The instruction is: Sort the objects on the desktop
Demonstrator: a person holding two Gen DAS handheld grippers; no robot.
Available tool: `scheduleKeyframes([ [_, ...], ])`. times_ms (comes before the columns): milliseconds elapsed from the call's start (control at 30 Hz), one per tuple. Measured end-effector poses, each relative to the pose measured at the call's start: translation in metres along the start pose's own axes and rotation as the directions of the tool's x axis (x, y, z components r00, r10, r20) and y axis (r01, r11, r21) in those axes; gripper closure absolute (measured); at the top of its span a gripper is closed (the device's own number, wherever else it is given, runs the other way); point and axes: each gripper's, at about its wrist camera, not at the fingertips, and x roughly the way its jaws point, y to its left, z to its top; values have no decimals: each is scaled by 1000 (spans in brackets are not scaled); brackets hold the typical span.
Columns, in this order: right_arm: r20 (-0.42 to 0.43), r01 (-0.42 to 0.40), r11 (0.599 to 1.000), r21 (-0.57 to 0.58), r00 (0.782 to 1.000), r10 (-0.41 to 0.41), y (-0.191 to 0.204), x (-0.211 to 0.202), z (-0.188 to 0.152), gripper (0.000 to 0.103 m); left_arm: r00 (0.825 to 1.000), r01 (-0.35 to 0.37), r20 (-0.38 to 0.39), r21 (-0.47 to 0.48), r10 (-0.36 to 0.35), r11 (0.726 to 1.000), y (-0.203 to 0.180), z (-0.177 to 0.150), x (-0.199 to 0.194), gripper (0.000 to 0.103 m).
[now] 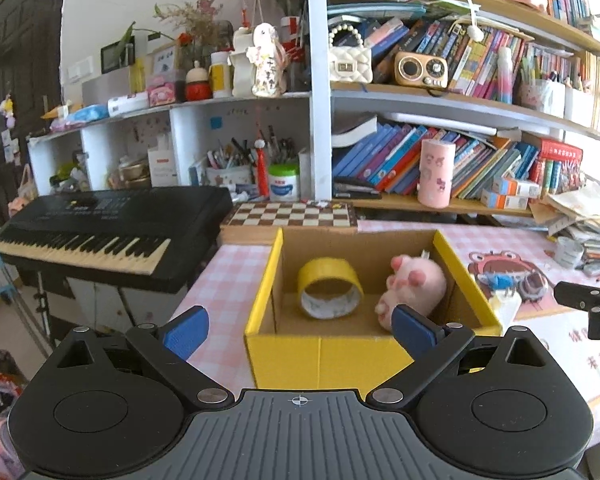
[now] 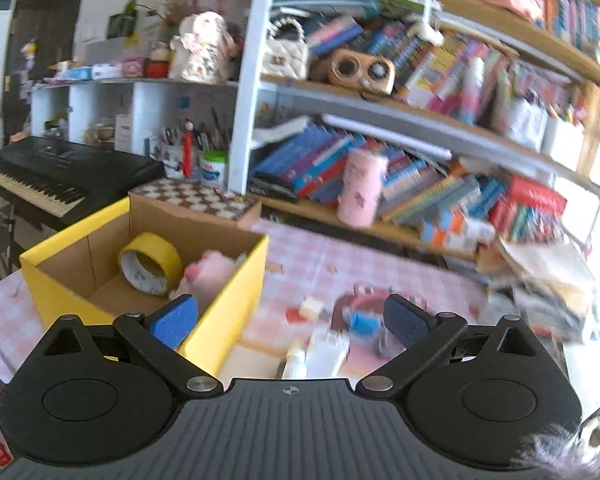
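Pink-check surface [image 2: 340, 264], bookshelf behind. We've got tape roll [image 1: 330, 294] and pink plush [image 1: 414, 290] in the yellow box [image 1: 324, 354] at 12 o'clock. Both tongs, left [image 1: 300, 330] and right [image 2: 288, 320], wide, empty. White bottle [image 2: 326, 354] and small bits at 1 o'clock still loose.

This is a room in a home, maybe a child's study or bedroom. A big bookshelf [image 1: 460, 96] is full of colorful books, a little white purse [image 1: 350, 65] and soft toys. A black piano keyboard [image 1: 100, 232] stands on the left. The worktop [image 1: 532, 240] has a pink checked cloth. Pens fill a cup [image 1: 228, 174], and dried flowers [image 1: 198, 20] sit up high.
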Motion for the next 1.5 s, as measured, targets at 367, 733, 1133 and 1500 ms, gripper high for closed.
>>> scheduleKeyframes([
  [367, -17, 37, 989, 140, 999, -35, 31, -43, -38, 3, 999, -29, -19, -26, 28, 999, -3, -35, -27, 3],
  [733, -110, 31, 991, 131, 994, -16, 58, -66, -80, 3, 996, -34, -82, 8, 34, 999, -18, -74, -46, 3],
  [1133, -158, 87, 985, 148, 985, -63, 57, -78, -99, 3, 992, 33, -120, 60, -26, 998, -40, -88, -47, 3],
  [1500, -205, 147, 975, 169, 972, -111, 45, -87, -111, 3, 979, 135, -164, 97, -118, 986, -63, -92, -41, 3],
])
